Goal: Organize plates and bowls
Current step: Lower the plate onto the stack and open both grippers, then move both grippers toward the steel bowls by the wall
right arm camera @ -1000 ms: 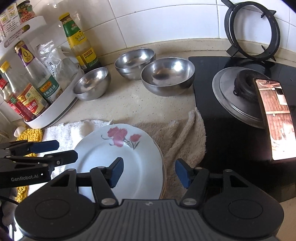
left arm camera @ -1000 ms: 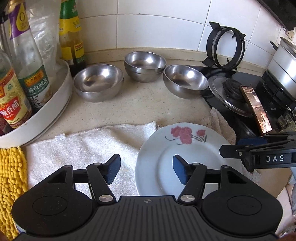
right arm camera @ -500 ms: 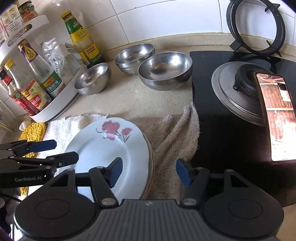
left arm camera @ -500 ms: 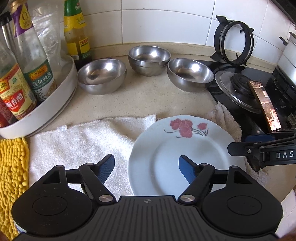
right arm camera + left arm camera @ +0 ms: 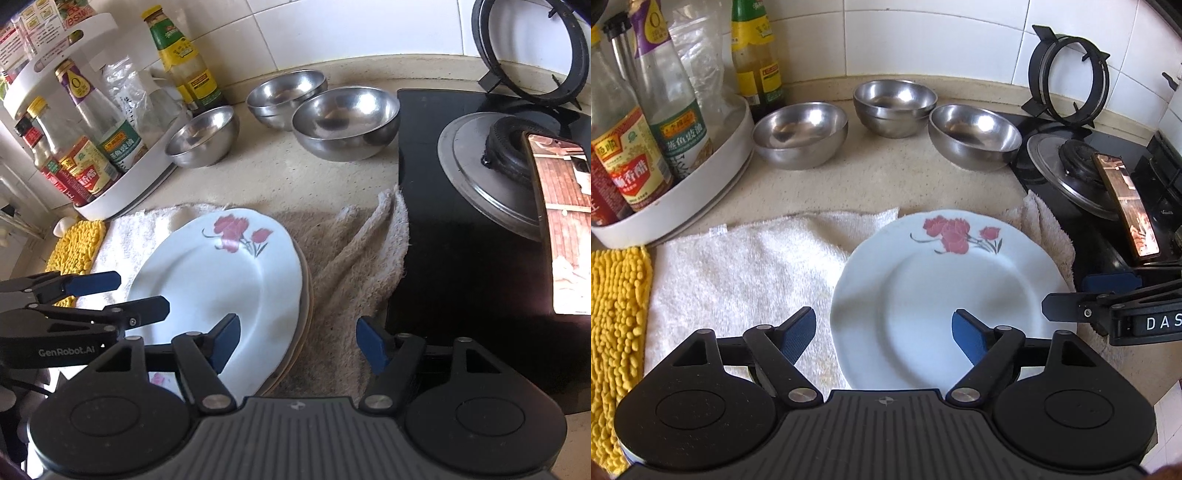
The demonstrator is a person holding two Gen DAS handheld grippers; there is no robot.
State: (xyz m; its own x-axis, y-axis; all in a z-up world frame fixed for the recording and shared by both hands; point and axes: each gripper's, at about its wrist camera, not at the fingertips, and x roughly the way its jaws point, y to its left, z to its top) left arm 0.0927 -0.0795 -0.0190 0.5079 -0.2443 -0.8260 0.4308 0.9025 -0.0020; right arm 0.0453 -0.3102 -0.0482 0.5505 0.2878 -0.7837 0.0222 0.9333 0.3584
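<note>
A white plate with red flowers tops a small stack of plates on a towel. Three groups of steel bowls stand behind: a left bowl, a nested pair in the middle and a right bowl; they also show in the right wrist view, left bowl, nested pair, right bowl. My left gripper is open over the plate's left rim. My right gripper is open over the stack's right rim. Both are empty.
A white turntable tray with sauce bottles stands at the left. A black hob with a burner cap and a phone lies at the right. A pan support ring leans on the tiled wall. A yellow mop pad lies far left.
Both grippers have drawn back and opened a little wider. The plate stack now lies further from the cameras' near edge, and it has not been moved.
</note>
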